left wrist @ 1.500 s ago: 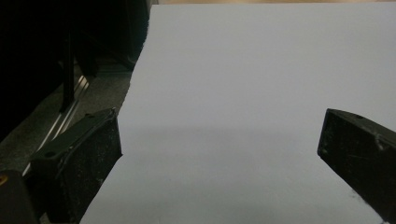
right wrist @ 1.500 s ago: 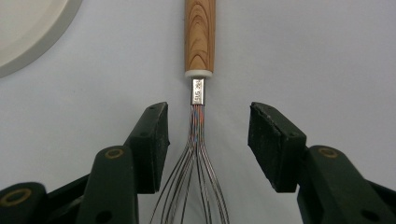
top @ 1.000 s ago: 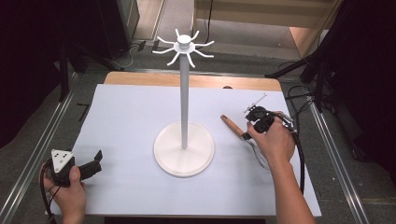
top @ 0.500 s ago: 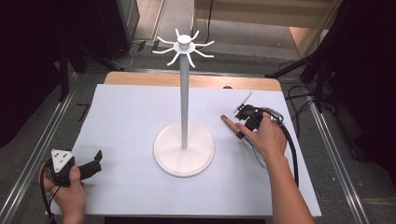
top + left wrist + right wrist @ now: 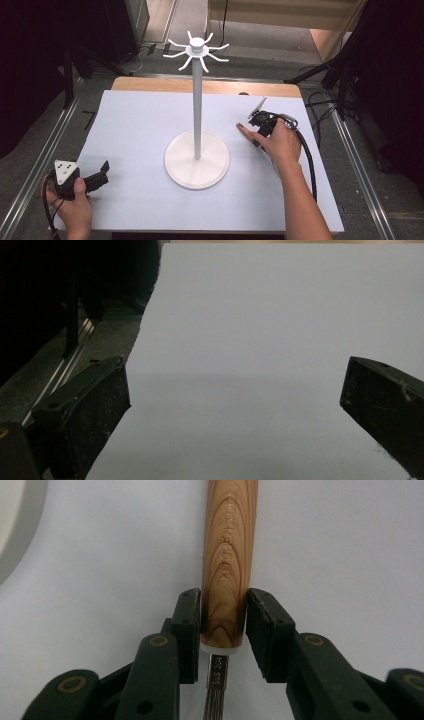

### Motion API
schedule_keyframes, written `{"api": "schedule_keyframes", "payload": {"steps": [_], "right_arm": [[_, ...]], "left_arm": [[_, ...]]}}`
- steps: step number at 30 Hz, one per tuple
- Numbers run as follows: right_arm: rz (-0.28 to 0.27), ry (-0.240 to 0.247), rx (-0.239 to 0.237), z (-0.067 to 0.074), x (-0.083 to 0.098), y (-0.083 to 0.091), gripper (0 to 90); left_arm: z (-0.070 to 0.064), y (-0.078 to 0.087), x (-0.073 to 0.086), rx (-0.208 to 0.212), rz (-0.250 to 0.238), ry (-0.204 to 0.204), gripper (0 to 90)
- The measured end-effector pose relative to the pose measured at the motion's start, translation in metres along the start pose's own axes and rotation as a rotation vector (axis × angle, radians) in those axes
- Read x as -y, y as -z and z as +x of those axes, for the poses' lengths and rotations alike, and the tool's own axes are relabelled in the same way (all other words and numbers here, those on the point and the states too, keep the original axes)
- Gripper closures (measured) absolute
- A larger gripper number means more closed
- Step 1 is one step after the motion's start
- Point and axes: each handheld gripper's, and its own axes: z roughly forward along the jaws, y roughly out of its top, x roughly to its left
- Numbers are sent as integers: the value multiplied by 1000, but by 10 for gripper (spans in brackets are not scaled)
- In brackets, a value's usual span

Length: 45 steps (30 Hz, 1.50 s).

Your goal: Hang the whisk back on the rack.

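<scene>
— What's the right gripper [image 5: 223, 625] got?
— Its jaws have just been closing and now pinch a wooden utensil handle [image 5: 227, 555] near its metal end; the handle runs straight ahead from them.
— The left gripper [image 5: 235, 390]?
— Wide open, with only white table [image 5: 260, 315] between its jaws.

The handle [image 5: 227, 555] was light brown with dark wood grain, the stand [image 5: 197, 159] white, the table [image 5: 140, 130] pale grey.

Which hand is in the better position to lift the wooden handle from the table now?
Right. The right gripper has just closed on the wooden handle. The left gripper is open, far across the table.
</scene>
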Motion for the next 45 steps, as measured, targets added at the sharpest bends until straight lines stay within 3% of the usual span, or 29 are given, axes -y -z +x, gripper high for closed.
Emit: {"api": "schedule_keyframes", "payload": {"steps": [9,15,27,34,39,43,45], "right_arm": [[15,-19,14,3,-3,-9,694],[40,-68,-30,-3,-5,-13,697],[77,-60,6,2,-10,-13,702],[34,-53,-9,2,-2,-9,703],[-75,-67,-12,2,9,2,703],[-106,-65,-15,5,12,9,703],[-164,-75,-22,7,16,16,704]], "left_arm": [[0,0,0,1,2,-1,1],[0,0,0,0,0,-2,1],[0,0,0,3,3,1,1],[1,0,0,7,0,8,1],[1,0,0,6,1,8,1],[1,0,0,6,1,8,1],[1,0,0,7,1,7,1]]}}
